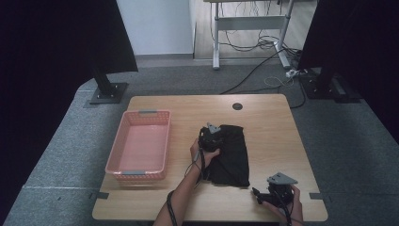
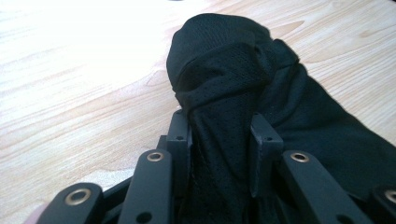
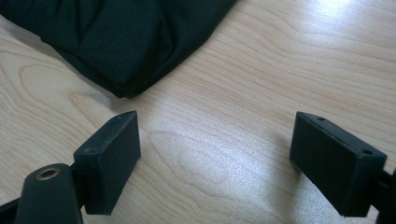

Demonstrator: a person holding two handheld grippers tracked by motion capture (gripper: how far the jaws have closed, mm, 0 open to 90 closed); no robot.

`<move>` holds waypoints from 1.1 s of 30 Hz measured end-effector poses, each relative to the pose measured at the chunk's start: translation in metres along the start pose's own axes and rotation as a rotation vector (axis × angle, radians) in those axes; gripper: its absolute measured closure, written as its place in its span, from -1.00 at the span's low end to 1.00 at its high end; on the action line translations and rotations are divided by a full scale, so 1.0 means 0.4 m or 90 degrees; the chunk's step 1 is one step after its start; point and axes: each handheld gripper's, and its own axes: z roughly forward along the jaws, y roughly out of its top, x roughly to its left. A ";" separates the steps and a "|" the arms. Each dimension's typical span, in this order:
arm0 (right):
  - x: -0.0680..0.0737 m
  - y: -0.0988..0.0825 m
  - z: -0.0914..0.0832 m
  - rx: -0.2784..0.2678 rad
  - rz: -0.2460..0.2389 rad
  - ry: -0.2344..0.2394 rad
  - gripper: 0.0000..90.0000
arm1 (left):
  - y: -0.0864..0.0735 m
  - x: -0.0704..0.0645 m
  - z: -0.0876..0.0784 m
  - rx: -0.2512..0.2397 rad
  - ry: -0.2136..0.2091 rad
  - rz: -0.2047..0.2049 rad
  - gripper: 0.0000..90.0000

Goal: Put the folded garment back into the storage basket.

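Here, what I have in hand:
Cloth: the black cloth (image 1: 230,155) lies near the middle of the table (image 1: 268,117), a folded dark mass running from about 12 o'clock down to 6 o'clock of the table's centre; its upper left part is bunched up.
Left gripper: my left gripper (image 1: 208,135) sits at the cloth's 10 o'clock corner, my hand just behind it. In the left gripper view (image 2: 219,140) its jaws are clamped on a gathered fold of the mesh cloth (image 2: 224,88), which bulges up beyond the tips and drapes off toward 4 o'clock onto the wood.
Right gripper: my right gripper (image 1: 263,195) rests low at the table's near edge, at about 5 o'clock of the cloth and apart from it. In the right gripper view (image 3: 215,154) its jaws stand wide apart with bare wood between them and nothing held; the cloth's corner (image 3: 116,42) lies ahead at 11 o'clock, near the left jaw but not touching it.
Basket: the pink basket (image 1: 139,114) stands at 9 o'clock of the cloth, well apart from it, near the table's left edge.
Table: light wood, with a dark round hole (image 1: 237,106) at 12 o'clock of the cloth.
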 end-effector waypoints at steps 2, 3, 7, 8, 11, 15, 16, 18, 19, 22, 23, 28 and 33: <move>0.000 -0.001 -0.001 -0.001 -0.002 0.001 -0.64 | -0.001 0.002 -0.007 -0.006 -0.003 -0.001 0.47; 0.001 -0.002 -0.002 -0.001 -0.002 0.003 -0.64 | -0.001 0.001 -0.011 -0.008 -0.003 -0.001 0.47; 0.001 -0.002 -0.003 -0.002 -0.009 0.013 -0.63 | 0.001 -0.004 -0.023 -0.014 -0.002 -0.002 0.47; 0.002 -0.003 -0.005 -0.006 -0.011 0.015 -0.63 | 0.003 -0.006 -0.024 -0.014 0.000 -0.001 0.47; 0.003 -0.004 -0.009 -0.020 -0.011 0.018 -0.63 | 0.006 -0.013 -0.031 -0.016 0.003 0.006 0.47; 0.006 -0.005 -0.011 -0.026 -0.009 0.019 -0.62 | 0.012 -0.017 -0.044 -0.023 0.002 0.006 0.47; 0.008 -0.004 -0.011 -0.028 -0.009 0.019 -0.62 | 0.014 -0.018 -0.046 -0.023 0.003 0.010 0.47; 0.010 -0.004 -0.011 -0.030 -0.010 0.022 -0.62 | 0.017 -0.022 -0.050 -0.027 0.004 0.011 0.47; 0.012 -0.003 -0.011 -0.031 -0.010 0.024 -0.62 | 0.018 -0.024 -0.051 -0.027 0.004 0.013 0.47; 0.015 -0.002 -0.013 -0.037 -0.012 0.030 -0.62 | 0.018 -0.027 -0.051 -0.029 0.006 0.014 0.47; 0.016 -0.001 -0.015 -0.040 -0.013 0.032 -0.62 | 0.018 -0.027 -0.050 -0.028 0.007 0.014 0.47; 0.015 0.003 -0.022 -0.053 -0.007 0.053 -0.62 | 0.017 -0.027 -0.047 -0.028 0.007 0.010 0.46; 0.015 0.008 -0.022 -0.055 -0.004 0.061 -0.61 | 0.019 -0.027 -0.049 -0.028 0.008 0.015 0.46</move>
